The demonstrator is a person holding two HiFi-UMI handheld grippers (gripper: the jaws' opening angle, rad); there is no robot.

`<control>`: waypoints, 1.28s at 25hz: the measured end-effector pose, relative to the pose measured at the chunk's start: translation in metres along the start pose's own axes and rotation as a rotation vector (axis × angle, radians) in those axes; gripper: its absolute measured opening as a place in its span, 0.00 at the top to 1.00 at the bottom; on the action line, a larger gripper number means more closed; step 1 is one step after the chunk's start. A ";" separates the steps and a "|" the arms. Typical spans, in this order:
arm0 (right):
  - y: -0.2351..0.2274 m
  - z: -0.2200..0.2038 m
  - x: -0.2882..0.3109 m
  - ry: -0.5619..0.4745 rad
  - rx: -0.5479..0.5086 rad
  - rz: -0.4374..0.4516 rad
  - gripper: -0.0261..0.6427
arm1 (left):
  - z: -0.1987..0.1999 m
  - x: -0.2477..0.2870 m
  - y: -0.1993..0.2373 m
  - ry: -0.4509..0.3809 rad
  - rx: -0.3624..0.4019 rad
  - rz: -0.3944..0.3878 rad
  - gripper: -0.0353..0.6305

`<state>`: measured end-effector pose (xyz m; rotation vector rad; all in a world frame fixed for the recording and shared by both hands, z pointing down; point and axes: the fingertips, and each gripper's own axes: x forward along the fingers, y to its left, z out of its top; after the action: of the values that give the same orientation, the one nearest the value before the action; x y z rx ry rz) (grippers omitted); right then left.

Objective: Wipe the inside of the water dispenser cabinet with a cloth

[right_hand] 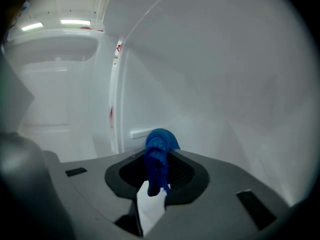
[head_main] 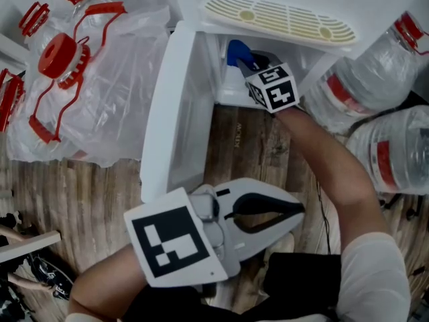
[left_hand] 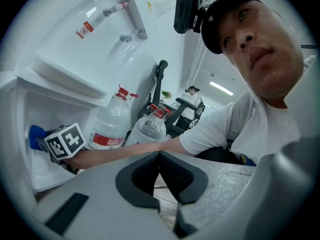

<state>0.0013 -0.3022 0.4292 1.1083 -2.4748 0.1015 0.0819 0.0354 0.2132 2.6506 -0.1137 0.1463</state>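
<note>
The white water dispenser's cabinet stands open, its door swung out to the left. My right gripper reaches into the cabinet, shut on a blue cloth. In the right gripper view the cloth is pinched in the right gripper in front of the white inner wall. My left gripper hangs low over the floor, away from the cabinet, shut and empty. The left gripper view shows the left gripper with its jaws together, and the cloth in the cabinet.
Two large water bottles lie right of the dispenser. More bottles with red caps, wrapped in plastic bags, crowd the left. A slotted drip tray sits above the cabinet. The floor is wood.
</note>
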 end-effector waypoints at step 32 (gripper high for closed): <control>-0.005 0.066 -0.025 -0.157 -0.207 -0.019 0.84 | -0.003 0.006 0.000 0.010 -0.002 -0.016 0.94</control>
<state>-0.0033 -0.3041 0.3584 1.0866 -2.5408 -0.2515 0.0874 0.0371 0.2165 2.6481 -0.0894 0.1540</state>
